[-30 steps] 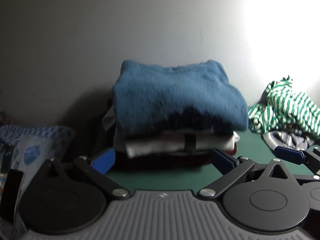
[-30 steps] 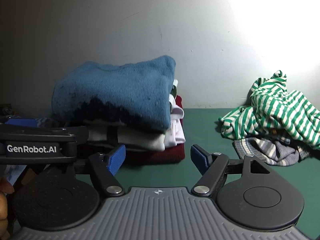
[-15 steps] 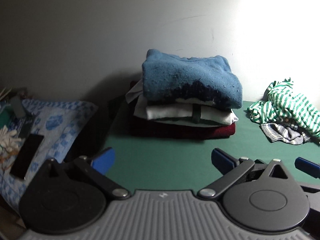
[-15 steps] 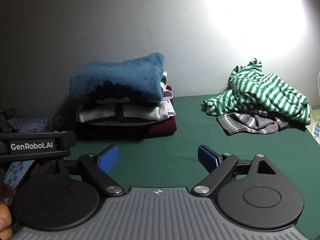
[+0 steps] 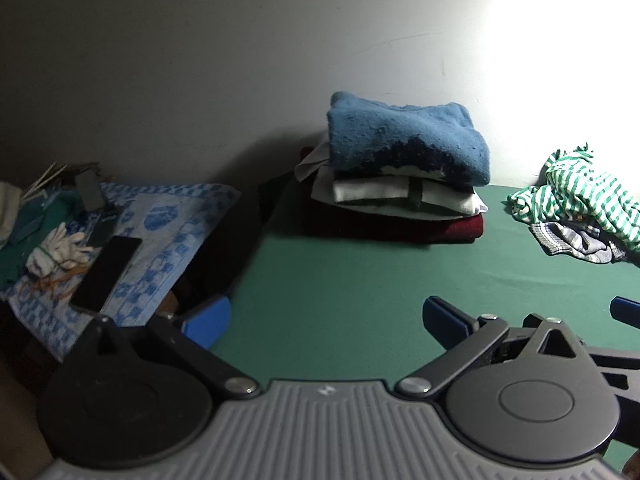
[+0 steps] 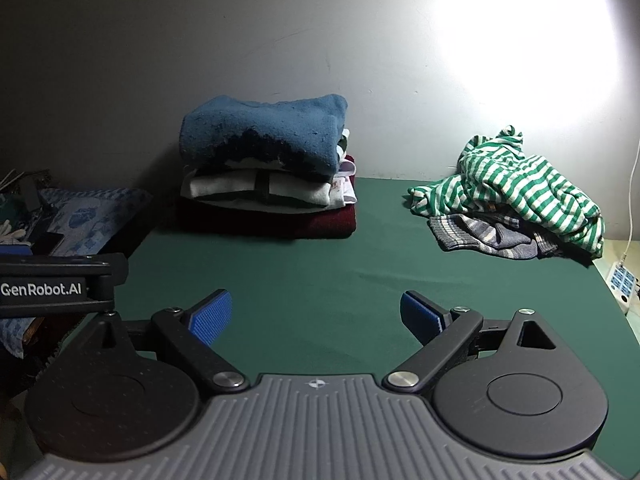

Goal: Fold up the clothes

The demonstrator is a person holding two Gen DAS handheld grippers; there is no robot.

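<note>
While the left wrist view looks across a green worktop (image 5: 340,280), the left hand-held gripper (image 5: 326,314) hangs with its blue pads spread apart, holding nothing. A folded stack (image 5: 396,184), blue sweater (image 5: 404,140) on top, sits against the wall; a crumpled striped garment (image 5: 580,192) lies well apart to its right.

From the right wrist view, the right hand-held gripper (image 6: 316,314) is likewise spread and empty. The striped garment (image 6: 516,184) rests on a grey one (image 6: 480,236). Judging by this, one piece is stacked and another awaits: next would be reaching for the loose heap.
</note>
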